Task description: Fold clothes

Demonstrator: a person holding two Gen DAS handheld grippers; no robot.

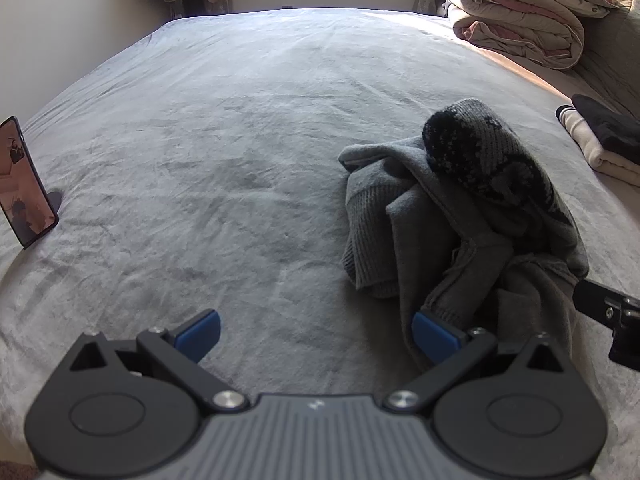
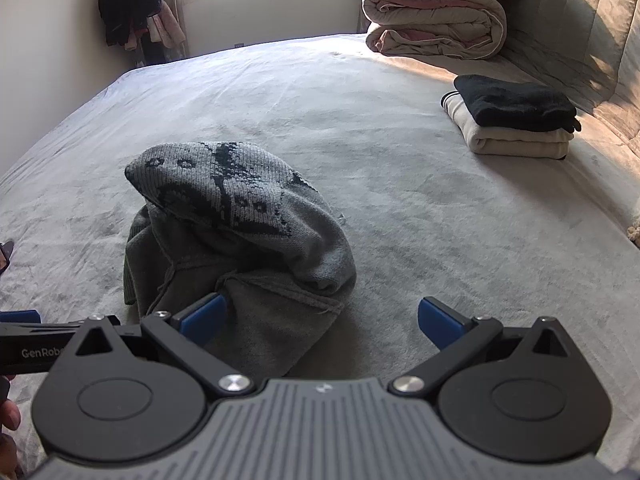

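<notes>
"GenRobo…" on left tongs (image 2: 18, 316)

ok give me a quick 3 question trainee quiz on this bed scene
1. True or false: the left gripper and right gripper both stand open.
2. Multiple choice: the grey patterned sweater is A) folded flat, B) crumpled in a heap, C) hanging up.
3. Fill in: on the cream folded garment lies a folded ___ one.

Key: 1 true. 2 B. 3 black.
</notes>
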